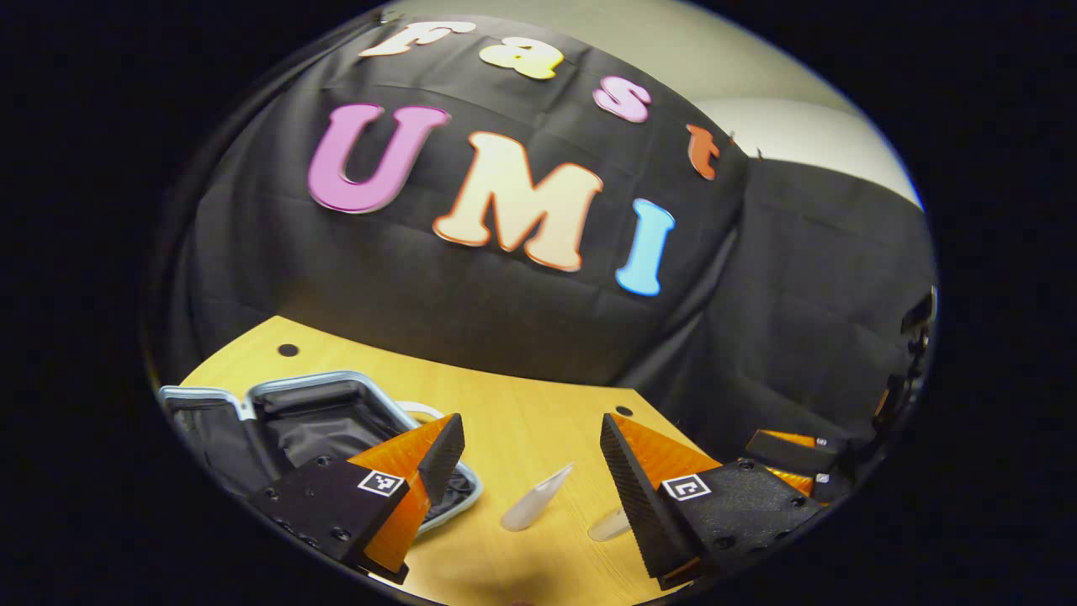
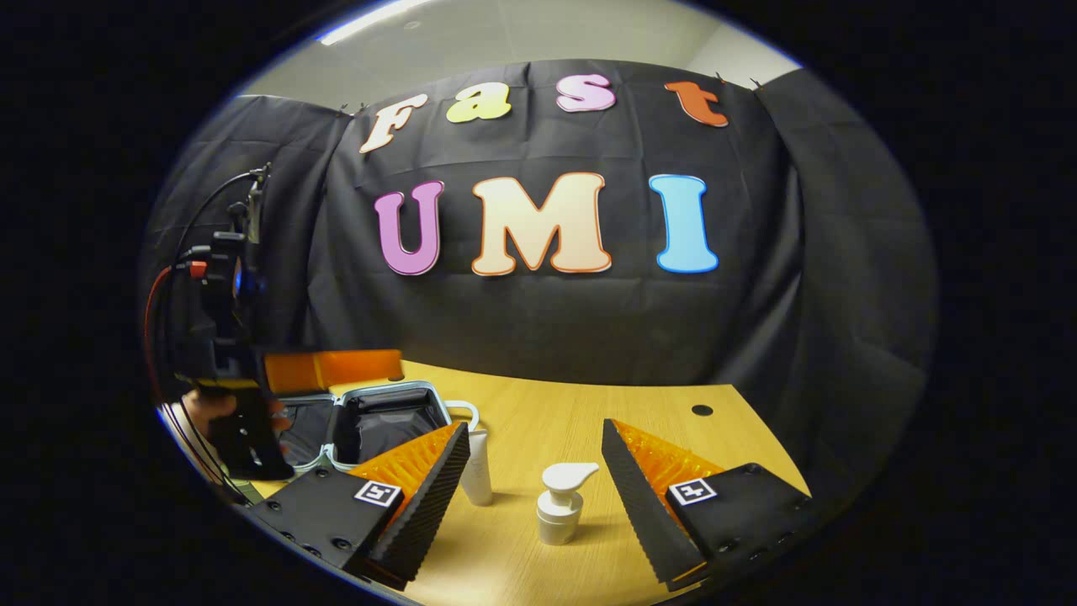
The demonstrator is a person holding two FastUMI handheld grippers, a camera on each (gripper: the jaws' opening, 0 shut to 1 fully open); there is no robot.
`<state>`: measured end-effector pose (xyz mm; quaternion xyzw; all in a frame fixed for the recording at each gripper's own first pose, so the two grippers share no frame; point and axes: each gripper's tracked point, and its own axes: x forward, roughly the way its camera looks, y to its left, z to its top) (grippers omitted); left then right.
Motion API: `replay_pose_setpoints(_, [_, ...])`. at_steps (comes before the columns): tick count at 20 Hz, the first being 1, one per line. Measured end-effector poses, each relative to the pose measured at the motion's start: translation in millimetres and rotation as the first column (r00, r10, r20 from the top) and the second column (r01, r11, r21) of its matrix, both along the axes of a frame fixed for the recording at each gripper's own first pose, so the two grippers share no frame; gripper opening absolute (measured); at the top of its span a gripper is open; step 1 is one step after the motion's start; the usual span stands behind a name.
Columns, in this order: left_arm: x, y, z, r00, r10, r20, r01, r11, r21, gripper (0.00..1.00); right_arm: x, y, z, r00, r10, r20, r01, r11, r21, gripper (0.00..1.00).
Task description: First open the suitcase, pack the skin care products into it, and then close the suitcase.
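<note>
While the suitcase lay open at the table's left, both grippers hung released — the right gripper framing the pump bottle, seemingly to take it; a tube stood beside the case.

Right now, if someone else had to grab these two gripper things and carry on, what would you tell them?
Left gripper: open, holding nothing.
Right gripper: open, holding nothing, facing the pump bottle.
Suitcase: already open on the wooden table; I can't see any products in it.
Tube: upright beside the suitcase.
Done: opening.
Left: pack the pump bottle and tube, then close the suitcase.
</note>
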<state>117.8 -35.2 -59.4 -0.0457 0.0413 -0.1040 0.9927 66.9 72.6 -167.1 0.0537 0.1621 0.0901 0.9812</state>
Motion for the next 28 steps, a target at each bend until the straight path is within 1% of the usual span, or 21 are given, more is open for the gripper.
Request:
replay_pose_setpoints(2, [15,-17,-33,0.998,-0.036,-0.048,0.038,0.998,0.054,0.95,1,-9,-15,0.999,-0.023,-0.032,0.023,1.0,0.016,0.99])
replay_pose_setpoints(5, [30,-30,-70,0.992,-0.048,-0.121,0.058,0.995,0.083,0.95,0,-15,-38,0.996,-0.04,-0.074,0.041,0.999,0.012,0.99])
replay_pose_setpoints(9, [46,-28,-121,0.976,-0.056,-0.213,0.071,0.995,0.064,0.92,-3,-16,-65,0.991,-0.038,-0.124,0.038,0.999,-0.001,1.0])
replay_pose_setpoints(11, [53,-29,-138,0.968,-0.063,-0.242,0.076,0.996,0.045,0.86,-2,-13,-75,0.99,-0.031,-0.14,0.03,1.0,-0.005,1.0])
replay_pose_setpoints(12, [56,-27,-143,0.966,-0.061,-0.25,0.073,0.997,0.039,0.73,-2,-12,-79,0.989,-0.024,-0.146,0.023,1.0,-0.01,1.0])
replay_pose_setpoints(14, [60,-28,-147,0.963,-0.074,-0.259,0.082,0.996,0.02,0.34,2,-10,-89,0.987,-0.015,-0.159,0.012,1.0,-0.026,1.0])
replay_pose_setpoints(15, [62,-28,-147,0.963,-0.08,-0.258,0.088,0.996,0.018,0.33,3,-9,-94,0.985,-0.014,-0.17,0.01,1.0,-0.029,1.0])
replay_pose_setpoints(16, [64,-28,-144,0.963,-0.082,-0.255,0.087,0.996,0.009,0.27,5,-7,-101,0.983,-0.01,-0.181,0.005,1.0,-0.028,1.0])
replay_pose_setpoints(19, [60,-21,-139,0.96,-0.072,-0.27,0.07,0.997,-0.015,0.24,11,-3,-124,0.975,-0.001,-0.222,-0.01,0.999,-0.046,1.0])
replay_pose_setpoints(23, [41,-16,-105,0.959,-0.098,-0.265,0.081,0.994,-0.075,0.24,17,8,-156,0.964,0.033,-0.263,-0.06,0.994,-0.094,1.0])
replay_pose_setpoints(24, [36,-15,-94,0.958,-0.107,-0.266,0.082,0.991,-0.102,0.24,18,10,-164,0.959,0.043,-0.279,-0.073,0.993,-0.095,1.0])
replay_pose_setpoints(26, [24,-9,-63,0.957,-0.144,-0.253,0.099,0.978,-0.182,0.24,20,13,-177,0.948,0.056,-0.312,-0.087,0.992,-0.086,0.99])
replay_pose_setpoints(27, [20,-1,-46,0.961,-0.147,-0.233,0.097,0.972,-0.213,0.24,21,12,-179,0.946,0.052,-0.321,-0.086,0.992,-0.091,0.94])
replay_pose_setpoints(28, [18,13,-30,0.966,-0.138,-0.217,0.087,0.969,-0.23,0.24,24,12,-183,0.945,0.049,-0.323,-0.084,0.992,-0.096,0.8])
